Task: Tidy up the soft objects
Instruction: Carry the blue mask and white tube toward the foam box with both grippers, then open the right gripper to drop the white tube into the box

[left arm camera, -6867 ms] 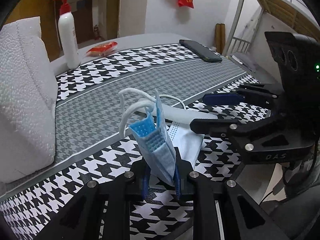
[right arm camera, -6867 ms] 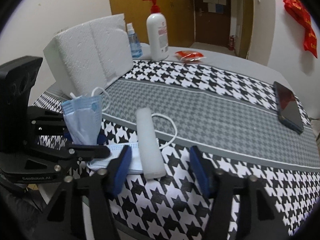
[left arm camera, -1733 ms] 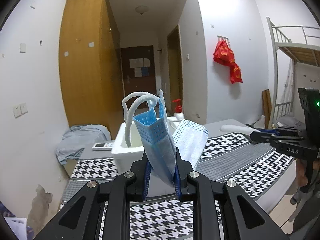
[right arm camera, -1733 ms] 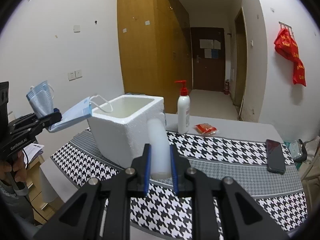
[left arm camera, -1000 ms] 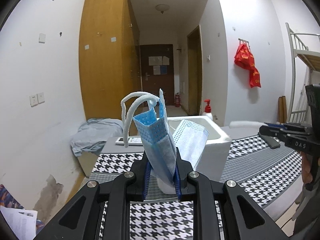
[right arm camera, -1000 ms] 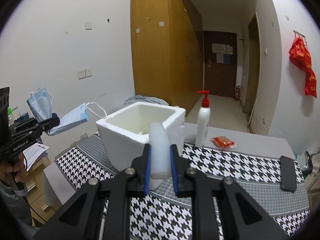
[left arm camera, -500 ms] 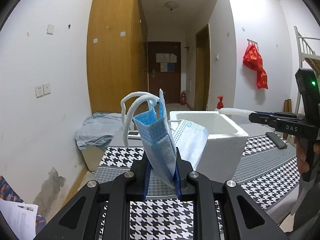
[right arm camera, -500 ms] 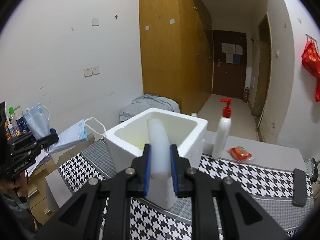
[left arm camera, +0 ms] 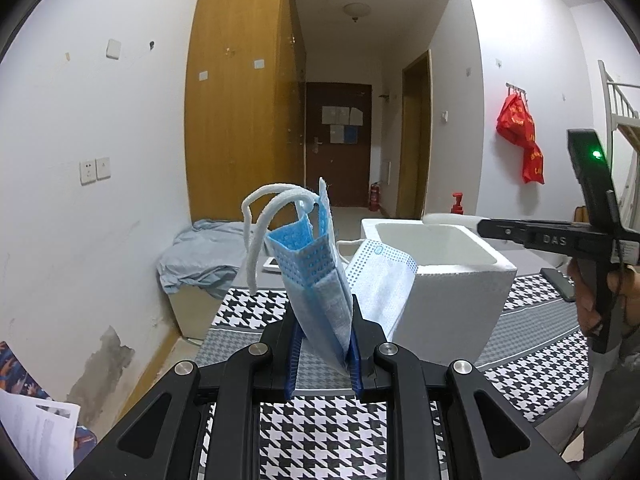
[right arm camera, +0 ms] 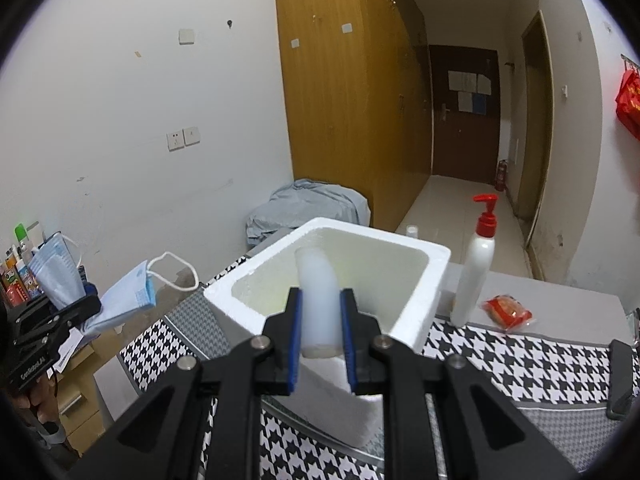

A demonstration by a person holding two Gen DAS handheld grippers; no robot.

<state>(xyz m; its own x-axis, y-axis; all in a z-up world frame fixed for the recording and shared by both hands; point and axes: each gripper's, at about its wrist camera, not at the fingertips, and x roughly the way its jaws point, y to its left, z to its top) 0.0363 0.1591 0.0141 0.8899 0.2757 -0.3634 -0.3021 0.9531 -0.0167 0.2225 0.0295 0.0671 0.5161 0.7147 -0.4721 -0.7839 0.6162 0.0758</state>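
Observation:
My left gripper is shut on blue face masks; one stands folded between the pads, another hangs off to the right. It floats left of the white foam box. In the right wrist view the same masks hang from the left gripper at the far left. My right gripper is shut on a white foam cylinder, held over the near rim of the foam box, whose inside looks bare where I can see it.
A houndstooth cloth covers the table. A white pump bottle and a red packet sit behind the box, a dark phone at the right edge. A grey cloth heap lies beyond the table.
The right gripper with the cylinder has come closer to the foam box, and its tip now stands over the opening. The left gripper drifted slightly, the box now sitting more to its right.

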